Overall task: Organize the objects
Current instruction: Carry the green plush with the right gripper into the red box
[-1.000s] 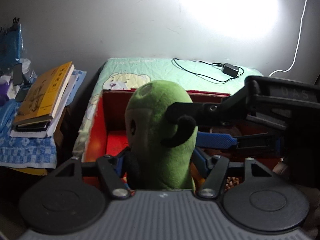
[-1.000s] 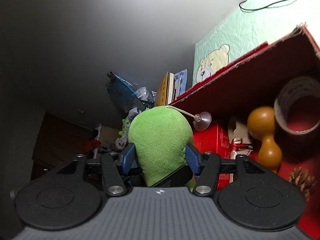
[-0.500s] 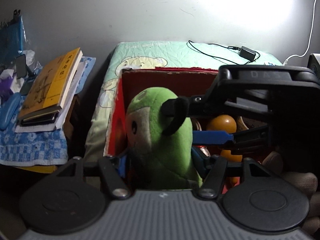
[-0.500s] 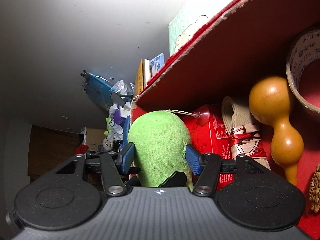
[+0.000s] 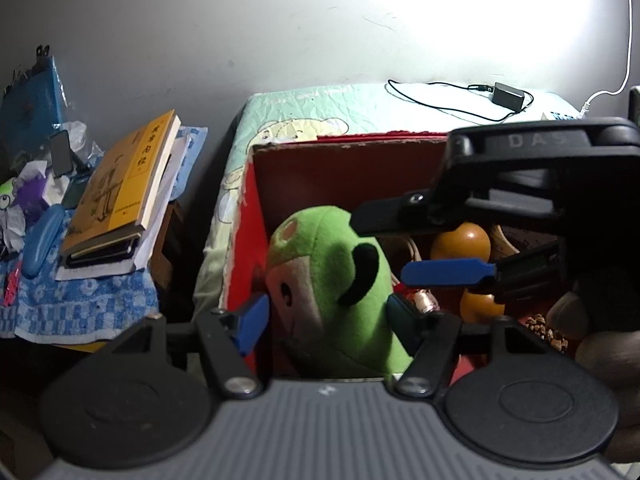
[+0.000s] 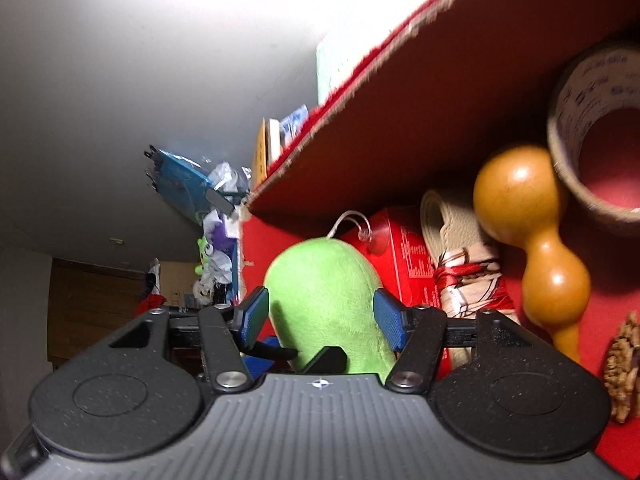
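Lowering into the red cardboard box point(image 5: 244, 240), the green plush toy with black arms point(image 5: 332, 280) sits upright at the box's left end, close to the left wall; a suction cup on a string hangs from its top point(image 6: 372, 236).

Left gripper point(image 5: 328, 316): jaws opening, plush between them — the left pad point(image 5: 252, 320) looks clear of the fabric, the right pad hard to judge.

Right gripper point(image 6: 322, 316): jaws opening, both blue pads at the toy's flanks; contact looks light at most, cannot tell if any squeeze remains.

Handling judgement — soft, light, compressible, not fragile; the fuzzy fabric should give good friction, so slip risk looks low. It will deform under pinch and may flop once free. Best hold: across the mid-body, not the thin arms or the string.

Neighbours inside the box: an orange-brown wooden gourd point(image 6: 532, 240), a brown tape roll point(image 6: 600, 140), a red carton point(image 6: 404, 252), a cloth bundle tied with red ribbon point(image 6: 464, 268). The gourd is hard and round — likely to roll if bumped.
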A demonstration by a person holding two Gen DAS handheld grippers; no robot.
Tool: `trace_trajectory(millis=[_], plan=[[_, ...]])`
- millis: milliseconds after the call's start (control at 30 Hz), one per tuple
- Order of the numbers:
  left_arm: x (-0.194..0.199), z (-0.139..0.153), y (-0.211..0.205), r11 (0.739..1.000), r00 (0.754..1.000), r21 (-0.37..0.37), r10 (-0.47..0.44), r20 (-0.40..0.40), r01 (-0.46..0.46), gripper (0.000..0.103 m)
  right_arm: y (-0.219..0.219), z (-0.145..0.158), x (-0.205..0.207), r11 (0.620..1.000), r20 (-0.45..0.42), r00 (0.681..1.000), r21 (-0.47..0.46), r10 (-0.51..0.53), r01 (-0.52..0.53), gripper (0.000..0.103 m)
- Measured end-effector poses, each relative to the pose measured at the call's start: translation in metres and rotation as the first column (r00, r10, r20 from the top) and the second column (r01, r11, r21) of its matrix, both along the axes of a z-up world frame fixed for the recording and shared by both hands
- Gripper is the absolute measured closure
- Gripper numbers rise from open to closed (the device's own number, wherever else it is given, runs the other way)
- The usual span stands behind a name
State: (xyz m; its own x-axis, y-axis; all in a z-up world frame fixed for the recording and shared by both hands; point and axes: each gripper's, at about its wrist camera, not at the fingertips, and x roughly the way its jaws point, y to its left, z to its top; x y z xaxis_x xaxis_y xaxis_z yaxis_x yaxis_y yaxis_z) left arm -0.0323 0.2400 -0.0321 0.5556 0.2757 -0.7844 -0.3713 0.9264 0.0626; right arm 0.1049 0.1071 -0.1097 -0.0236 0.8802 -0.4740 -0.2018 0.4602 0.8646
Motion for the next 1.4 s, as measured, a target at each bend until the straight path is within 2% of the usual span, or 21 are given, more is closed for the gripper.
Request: trace_trajectory(millis=[133,267,433,500,833,1100,1400], plan=[[0.002,-0.001,-0.001,1.000,1.000,0.000,0.014,-0.018,-0.014,0.032,-0.012,0.004,-0.001,1.000,0.025,1.000,-0.001,-0.014,0.014,0.043],[0.004,0.000,-0.003,1.000,0.999,0.006,0.025,-0.033,-0.025,0.032,-0.008,0.001,-0.006,0.999,0.008,1.000,-0.020,-0.028,0.028,0.047],[0.002,0.002,-0.009,0.999,0.998,0.039,0.029,-0.057,-0.027,0.033,-0.006,-0.004,-0.010,0.995,0.014,1.000,-0.100,-0.022,0.023,0.052],[0.001,0.004,-0.010,0.998,0.997,0.054,0.038,-0.061,-0.035,0.032,-0.002,-0.004,-0.012,0.992,0.022,1.000,-0.127,-0.008,0.010,0.057],[-0.005,0.009,-0.006,0.999,0.996,0.018,0.048,-0.073,-0.047,0.034,0.019,-0.004,-0.024,0.991,0.021,0.999,-0.125,0.048,-0.045,0.057],[-0.007,0.011,-0.005,0.999,0.997,-0.006,0.051,-0.064,-0.051,0.030,0.006,0.000,-0.027,0.991,0.041,0.999,-0.135,0.015,-0.009,0.057],[-0.010,0.016,-0.011,0.999,0.998,-0.018,0.030,-0.050,-0.031,0.028,-0.005,0.013,-0.036,0.987,0.115,0.993,-0.155,-0.015,0.033,0.055]])
